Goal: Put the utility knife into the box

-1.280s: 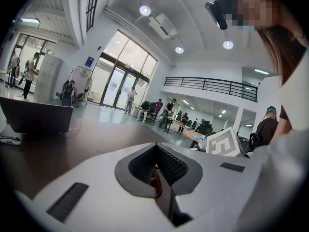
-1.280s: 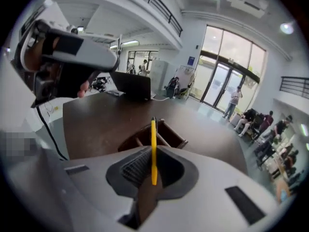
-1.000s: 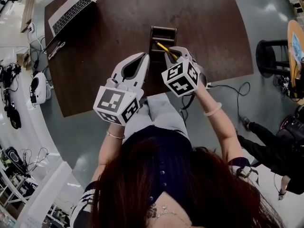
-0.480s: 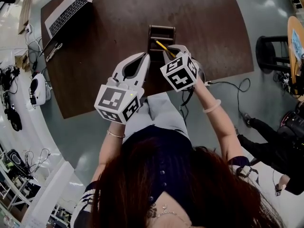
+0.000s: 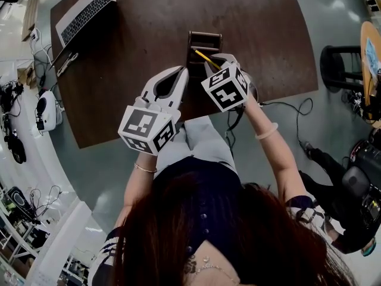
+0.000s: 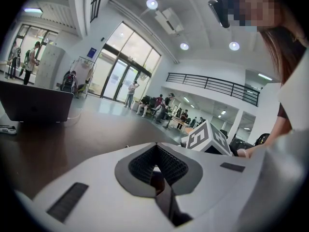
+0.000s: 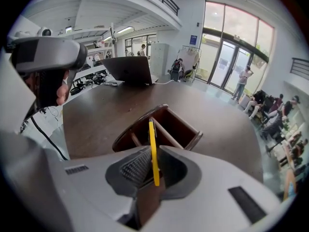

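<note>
A thin yellow utility knife (image 7: 153,149) stands clamped between the jaws of my right gripper (image 7: 153,170), its tip pointing at the box. In the head view the same knife (image 5: 206,59) pokes out ahead of the right gripper (image 5: 215,64). The dark wooden box (image 7: 161,124) with inner dividers sits just beyond the jaws on the brown table (image 7: 101,110); in the head view the box (image 5: 203,42) lies right in front of both grippers. My left gripper (image 5: 177,76) hovers beside the box on its left, jaws closed together (image 6: 155,166) with nothing between them.
An open laptop (image 5: 86,12) lies at the table's far left corner, also visible as a laptop (image 7: 130,69) in the right gripper view. Cables and devices (image 5: 44,109) lie on the floor at left. A stool (image 5: 342,70) stands at right.
The right gripper with the knife has edged slightly forward toward the box. The left gripper has barely moved.
</note>
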Demonstrator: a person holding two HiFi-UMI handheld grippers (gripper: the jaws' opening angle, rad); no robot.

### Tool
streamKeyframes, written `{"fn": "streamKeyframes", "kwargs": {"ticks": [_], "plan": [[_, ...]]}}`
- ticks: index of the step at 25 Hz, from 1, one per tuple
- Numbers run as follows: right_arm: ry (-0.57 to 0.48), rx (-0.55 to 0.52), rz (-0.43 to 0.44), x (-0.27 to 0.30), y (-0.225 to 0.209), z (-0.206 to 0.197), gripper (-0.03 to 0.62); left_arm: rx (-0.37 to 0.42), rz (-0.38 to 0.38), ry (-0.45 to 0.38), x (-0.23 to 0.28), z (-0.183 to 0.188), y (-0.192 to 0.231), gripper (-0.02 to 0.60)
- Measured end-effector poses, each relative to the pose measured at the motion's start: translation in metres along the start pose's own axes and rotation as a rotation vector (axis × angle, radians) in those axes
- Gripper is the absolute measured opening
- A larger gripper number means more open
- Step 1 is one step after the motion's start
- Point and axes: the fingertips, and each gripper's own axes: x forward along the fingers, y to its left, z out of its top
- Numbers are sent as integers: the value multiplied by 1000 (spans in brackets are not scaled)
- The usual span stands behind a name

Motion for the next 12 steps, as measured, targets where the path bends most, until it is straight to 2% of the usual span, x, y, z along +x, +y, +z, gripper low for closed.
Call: {"fn": "streamKeyframes", "kwargs": {"ticks": [7, 12], "plan": [[23, -36, -14, 1, -2, 0, 38, -5, -14, 10, 3, -4, 3, 2], [31, -49, -7, -5, -2, -2, 67, -8, -21, 7, 2, -2, 0, 2]]}}
